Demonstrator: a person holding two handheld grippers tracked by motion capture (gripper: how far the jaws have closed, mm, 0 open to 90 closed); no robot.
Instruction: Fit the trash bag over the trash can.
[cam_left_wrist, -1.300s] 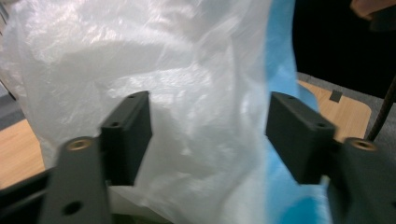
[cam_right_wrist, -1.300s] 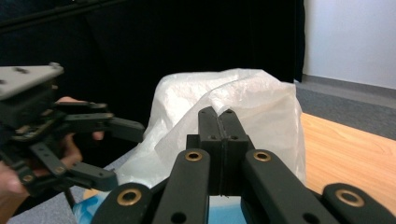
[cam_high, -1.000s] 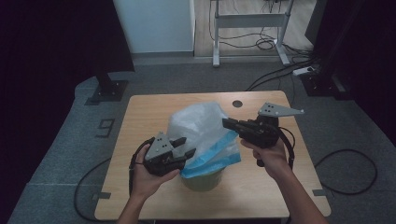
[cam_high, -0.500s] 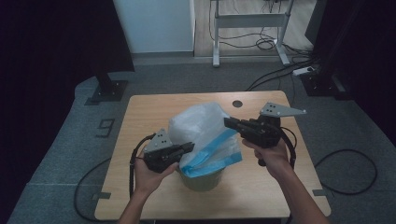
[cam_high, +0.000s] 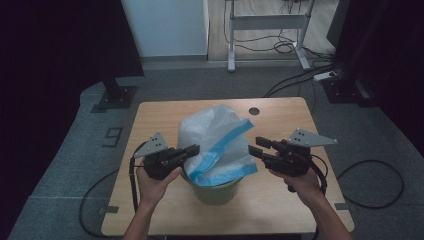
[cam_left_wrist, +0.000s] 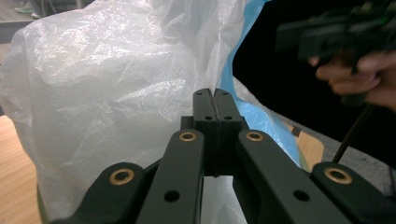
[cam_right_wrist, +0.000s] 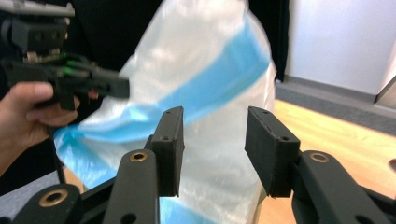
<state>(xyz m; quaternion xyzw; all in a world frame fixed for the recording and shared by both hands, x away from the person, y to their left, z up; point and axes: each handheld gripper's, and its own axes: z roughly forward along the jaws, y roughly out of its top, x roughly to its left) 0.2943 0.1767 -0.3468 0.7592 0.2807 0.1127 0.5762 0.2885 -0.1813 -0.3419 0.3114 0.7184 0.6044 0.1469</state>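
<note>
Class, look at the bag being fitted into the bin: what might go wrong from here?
1. The left tongs are shut on the thin plastic bag; a hard pull may tear it.
2. The right tongs, just opening, hold nothing, so that side's blue edge may slump off the green bin.

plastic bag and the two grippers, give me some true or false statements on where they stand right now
1. The left gripper is shut on the plastic bag. True.
2. The right gripper clamps the bag's blue band. False: its jaws have just been opening, nothing is between them, and in the high view it stands apart from the bag.
3. The bag sits in a green bin. True.
4. The bin stands on the floor. False: it stands on the wooden table.
5. The bag lies flat and folded. False: it billows up above the bin's rim.
</note>
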